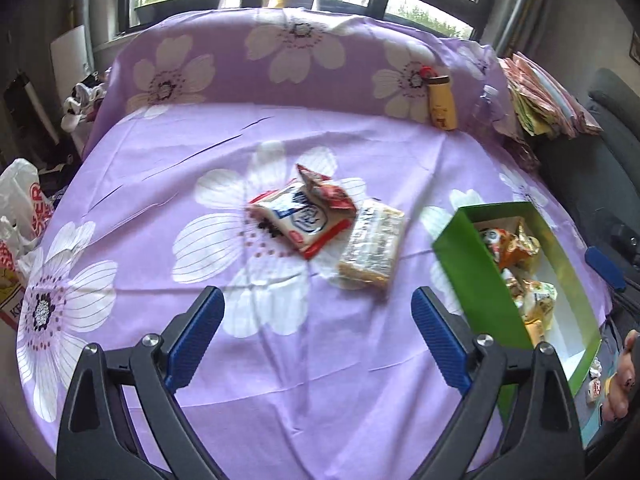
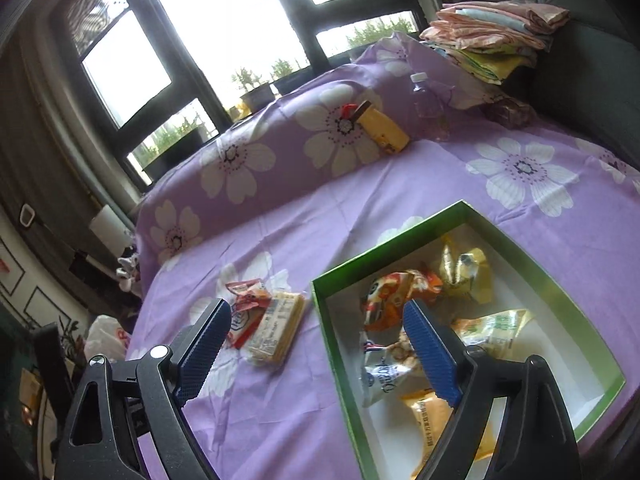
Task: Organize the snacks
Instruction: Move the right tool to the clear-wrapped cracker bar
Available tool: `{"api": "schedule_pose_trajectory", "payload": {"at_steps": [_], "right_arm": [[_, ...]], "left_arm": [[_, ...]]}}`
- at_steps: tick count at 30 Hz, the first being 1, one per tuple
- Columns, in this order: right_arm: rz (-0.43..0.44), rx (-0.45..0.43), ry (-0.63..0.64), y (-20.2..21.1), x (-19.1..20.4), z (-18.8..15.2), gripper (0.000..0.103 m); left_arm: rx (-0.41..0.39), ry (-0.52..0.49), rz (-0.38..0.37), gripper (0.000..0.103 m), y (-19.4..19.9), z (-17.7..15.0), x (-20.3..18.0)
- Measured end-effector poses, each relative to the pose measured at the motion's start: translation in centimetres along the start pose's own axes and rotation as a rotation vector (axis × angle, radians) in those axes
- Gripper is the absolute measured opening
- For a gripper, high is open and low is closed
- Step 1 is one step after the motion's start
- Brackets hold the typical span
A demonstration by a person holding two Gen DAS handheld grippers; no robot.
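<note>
A green box [image 1: 472,264] [image 2: 340,344] with a white inside holds several snack packets [image 2: 400,300]. On the purple flowered cloth [image 1: 200,168] lie a white and red packet [image 1: 304,220] [image 2: 240,328], a small red packet [image 1: 328,190] [image 2: 248,294] on top of it, and a clear-wrapped pack of pale wafers [image 1: 374,248] [image 2: 276,330]. My left gripper [image 1: 318,300] stands open above the cloth, just short of these loose packets, nothing between its fingers. My right gripper [image 2: 316,316] is open over the box's left wall, empty.
A yellow tube [image 1: 442,104] [image 2: 384,128] and a clear bottle [image 2: 428,100] rest against the raised back fold of the cloth. Folded fabrics [image 1: 544,96] [image 2: 492,36] are stacked at the back right. Plastic bags [image 1: 20,204] sit off the left edge. A hand [image 1: 624,376] shows at the right.
</note>
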State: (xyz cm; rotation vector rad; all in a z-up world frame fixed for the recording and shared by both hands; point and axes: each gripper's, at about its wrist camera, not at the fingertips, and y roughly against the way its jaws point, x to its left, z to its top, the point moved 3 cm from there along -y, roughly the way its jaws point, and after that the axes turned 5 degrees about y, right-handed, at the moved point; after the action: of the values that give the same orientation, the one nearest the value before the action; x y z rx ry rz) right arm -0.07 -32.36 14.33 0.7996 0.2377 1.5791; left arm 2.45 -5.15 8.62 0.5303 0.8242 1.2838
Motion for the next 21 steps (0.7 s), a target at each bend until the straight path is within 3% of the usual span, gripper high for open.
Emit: {"api": "schedule_pose_trajectory", "payload": {"at_steps": [3,8,16,21], "right_arm": [[0.023,0.043,0.023,-1.6,2.2,-0.7,0.088],[0.055,0.194,0.017,-7.0,5.8,-1.9,0.088],[-0.086,0.382,0.081,-16.5,9.1,-3.5,0.088],[-0.229,0.416,0.155,-20.6,9.3,-4.2,0.088]], "left_arm": [[0.011,0.090,0.009,0.095,-0.5,0.1,3.3],[0.012,0.198,0.043,0.095,-1.7,1.0,6.3],[0.040,0.212,0.089,0.095,-2.9,1.2,7.3],[0.040,0.218,0.094,0.095,-3.0,1.2,7.7]]}}
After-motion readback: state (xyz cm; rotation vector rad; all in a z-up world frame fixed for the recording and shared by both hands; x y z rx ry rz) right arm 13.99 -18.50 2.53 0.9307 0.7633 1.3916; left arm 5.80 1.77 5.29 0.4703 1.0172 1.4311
